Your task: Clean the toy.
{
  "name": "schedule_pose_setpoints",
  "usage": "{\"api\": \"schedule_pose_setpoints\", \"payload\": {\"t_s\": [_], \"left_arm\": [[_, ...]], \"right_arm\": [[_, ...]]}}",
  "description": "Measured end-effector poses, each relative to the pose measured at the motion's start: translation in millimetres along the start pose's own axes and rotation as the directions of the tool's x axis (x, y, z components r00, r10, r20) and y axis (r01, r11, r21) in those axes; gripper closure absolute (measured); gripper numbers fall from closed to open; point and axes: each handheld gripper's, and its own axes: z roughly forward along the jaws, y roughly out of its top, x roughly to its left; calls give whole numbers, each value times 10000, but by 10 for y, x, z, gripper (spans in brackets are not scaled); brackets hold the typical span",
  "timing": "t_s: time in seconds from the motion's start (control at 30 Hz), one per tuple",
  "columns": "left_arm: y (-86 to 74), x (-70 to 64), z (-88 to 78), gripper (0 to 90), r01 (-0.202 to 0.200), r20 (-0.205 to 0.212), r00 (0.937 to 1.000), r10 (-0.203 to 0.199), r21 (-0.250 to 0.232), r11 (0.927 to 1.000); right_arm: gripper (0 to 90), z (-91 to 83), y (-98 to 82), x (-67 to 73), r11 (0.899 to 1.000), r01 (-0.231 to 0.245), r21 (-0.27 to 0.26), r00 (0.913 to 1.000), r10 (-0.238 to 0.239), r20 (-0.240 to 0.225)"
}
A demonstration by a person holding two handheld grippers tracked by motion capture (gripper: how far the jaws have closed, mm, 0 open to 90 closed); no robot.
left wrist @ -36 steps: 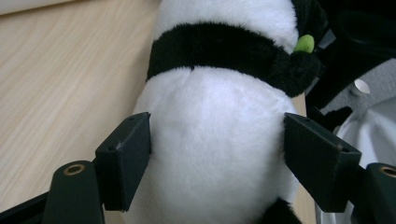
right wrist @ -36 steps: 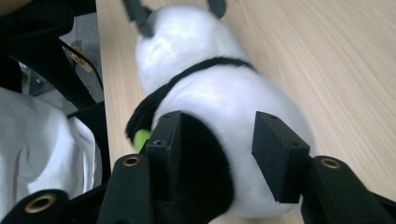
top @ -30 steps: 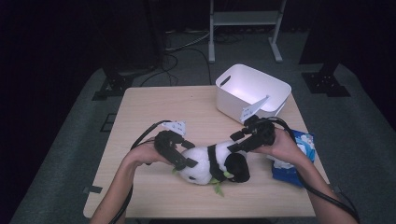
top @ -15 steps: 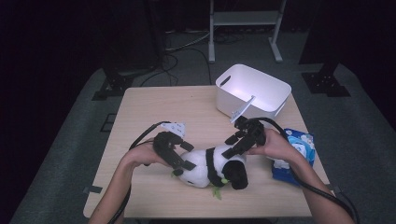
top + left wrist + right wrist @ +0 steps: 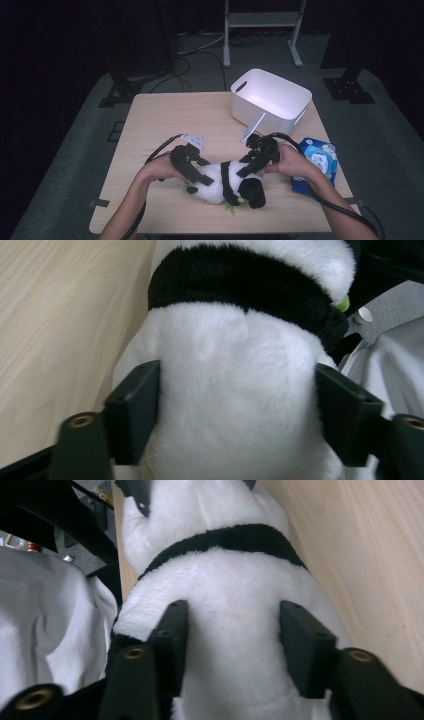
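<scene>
Panda plush toy (image 5: pixel 225 184) is seen from the high view lying on its side on the wooden table (image 5: pixel 165 120), well in front of the white bin (image 5: pixel 272 97) and nearer the person's edge. It is gripped from both ends: the left gripper (image 5: pixel 196 172) is set on the white rump, the right gripper (image 5: pixel 250 167) on the head end. Half a second earlier both sets of jaws stood wider above the toy; since then they have been closing, and the right gripper has been brought lower onto the plush. A blue packet (image 5: pixel 315 165) is left beside the bin's near right corner, untouched.

From the left gripper view, the toy's white body (image 5: pixel 235 405) is shown squeezed between the two black jaws, the fur bulging against both pads (image 5: pixel 135 410), with the black band (image 5: pixel 240 292) just beyond. The jaws are held at a middling width, clamped on the plush.

From the right gripper view, the white fur (image 5: pixel 230 645) is likewise pinched between the pads (image 5: pixel 305 647), which are sunk into the pile at a moderate spread; the table is seen beside the toy and the black band (image 5: pixel 235 537) farther along.

A two-handed hold appears to have just been secured, so the toy is judged ready to be lifted, probably toward the bin.
</scene>
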Motion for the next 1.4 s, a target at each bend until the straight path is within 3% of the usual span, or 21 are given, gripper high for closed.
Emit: {"api": "schedule_pose_setpoints", "payload": {"t_s": [0.13,0.23,0.33,0.47,0.57,0.63,0.7,0.73,0.77,0.8,0.93,1.03,1.27,1.4], "left_arm": [[-19,13,-56,385,8,-115,9999,-12,-350,9994],[13,22,-95,401,-95,-312,9995,79,-516,9986],[69,50,-109,410,-311,-619,9977,282,-457,9985],[181,69,-123,411,-715,-1416,9879,632,-547,9959],[237,58,-82,404,-1009,-1799,9789,968,-134,9948],[219,47,-19,400,-1105,-1727,9787,1114,151,9938],[189,20,0,397,-1247,-1684,9778,1250,125,9921],[189,20,0,396,-1247,-1684,9778,1250,125,9921],[178,0,-5,396,-1340,-1691,9762,1357,212,9907],[174,-8,-5,395,-1327,-1696,9763,1344,214,9909],[154,-30,-4,389,-1304,-1681,9770,1310,150,9914],[135,-29,-21,364,-1175,-1467,9822,1174,77,9930],[135,0,-93,303,-748,-812,9942,709,-458,9961],[162,13,-157,317,-506,-946,9946,419,-915,9945]], "right_arm": [[678,-91,-20,14,9966,295,-775,9994,-281,193],[702,-169,-25,-10,9920,262,-1239,9992,-223,327],[710,-221,0,-22,9898,432,-1355,9975,-350,621],[708,-335,58,-37,9889,729,-1292,9887,-547,1394],[667,-368,57,-54,9886,827,-1260,9819,-592,1798],[611,-339,29,-61,9903,643,-1233,9880,-457,1478],[496,-313,15,-45,9921,591,-1106,9923,-463,1151],[496,-313,15,-45,9921,591,-1106,9923,-463,1151],[411,-330,36,-27,9912,555,-1205,9935,-428,1053],[399,-346,49,-31,9898,524,-1323,9940,-390,1022],[397,-353,111,-89,9894,285,-1423,9933,-120,1153],[382,-278,113,-160,9929,-130,-1182,9962,230,838],[395,-218,26,-127,9960,30,-892,9991,8,425],[398,-199,-21,-58,9978,217,-631,9996,-204,214]]}}
